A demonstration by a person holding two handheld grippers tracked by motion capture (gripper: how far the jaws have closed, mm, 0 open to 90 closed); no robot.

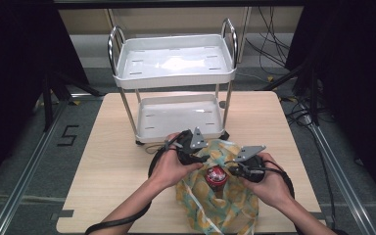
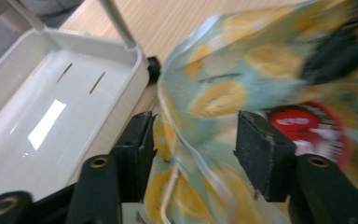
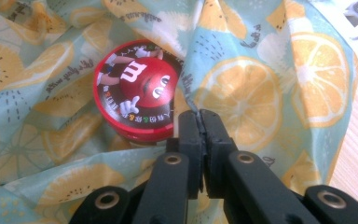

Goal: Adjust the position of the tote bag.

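— So, what sits in the middle of the high view?

— A cloth bag (image 1: 218, 205) printed with lemon and orange slices on pale blue, lying low and centre on the wooden table (image 1: 107, 161). In its mouth stands a red round tin (image 1: 216, 176).

— Any writing on that tin?

— In the right gripper view its lid (image 3: 137, 95) shows a red M&M's character with a white "m" on its chest. Small characters run round the rim, too fine to read. The bag (image 3: 261, 93) carries short cursive phrases beside the fruit, also not legible.

— And the tongs?

— The right gripper (image 3: 199, 123) has its jaws pressed tight together on a fold of the bag's edge, just right of the tin, lower centre of that frame. The left gripper (image 2: 196, 140) stands wide; the bag's rim (image 2: 182, 135) runs between the jaws, but the pads do not press on it.

— Where are they from above?

— The left gripper (image 1: 188, 147) is just left of the tin, the right gripper (image 1: 247, 164) just right of it, each in a hand.

— Anything else?

— A white two-tier trolley (image 1: 174, 63) stands at upper centre, touching the bag's far edge. On the floor at left, tape forms a "5" (image 1: 67, 135).
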